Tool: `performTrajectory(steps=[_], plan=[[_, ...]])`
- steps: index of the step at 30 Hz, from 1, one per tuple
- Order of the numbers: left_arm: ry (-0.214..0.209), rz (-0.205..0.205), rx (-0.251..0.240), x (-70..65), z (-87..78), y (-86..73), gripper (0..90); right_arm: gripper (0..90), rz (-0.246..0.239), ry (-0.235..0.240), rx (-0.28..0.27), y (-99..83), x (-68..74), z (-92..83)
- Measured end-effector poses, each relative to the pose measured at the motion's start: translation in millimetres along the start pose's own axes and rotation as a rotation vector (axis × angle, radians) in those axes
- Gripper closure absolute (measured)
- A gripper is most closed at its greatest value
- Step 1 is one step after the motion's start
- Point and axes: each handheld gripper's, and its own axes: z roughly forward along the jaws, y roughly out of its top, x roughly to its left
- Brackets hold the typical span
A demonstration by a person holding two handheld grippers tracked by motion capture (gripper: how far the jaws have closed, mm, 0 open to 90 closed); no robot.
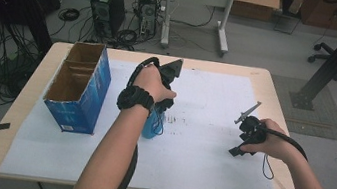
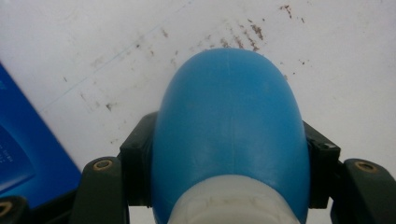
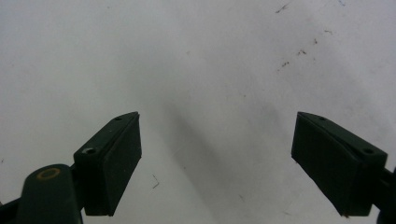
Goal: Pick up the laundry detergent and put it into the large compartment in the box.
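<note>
Tongs of the left hand (image 2: 229,154) are clamped on a blue bottle (image 2: 231,135), one black pad on each flank of its rounded body, just past the white collar (image 2: 231,200); in the high view the same left tongs (image 1: 160,104) point down over the bottle (image 1: 150,124), which seems to stand on the white sheet (image 1: 199,144) covering the counter (image 1: 265,78), just right of the blue cardboard box (image 1: 81,89). The hold looks risky: the pads bear on a smooth, curved, tapering surface, so the bottle could squirt out or swivel between them once lifted, and a soft wall could dent under the squeeze. With the box so near, a swing toward its open compartments might clip the rim and tip it or knock the bottle loose. Whether the bottle is sealed or full cannot be told, so a spill is possible. The right tongs (image 3: 217,168) stand wide apart with nothing between them, low over the sheet, well apart from the bottle (image 1: 247,136), too far to steady it should the grip fail.
</note>
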Motion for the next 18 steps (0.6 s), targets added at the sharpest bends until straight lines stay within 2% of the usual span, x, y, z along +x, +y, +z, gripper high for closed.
performTrajectory(steps=[10, 18], plan=[[-0.002, 0.010, 0.010, -1.4, -7.9, -0.1, 37.4, 16.3, -0.001, 0.000, 0.013, 0.0, 1.6, 0.1], [0.005, 0.010, 0.006, 1.5, -27.2, 0.5, 37.3, 16.6, -0.020, -0.005, 0.012, 7.2, 4.2, -8.5]])
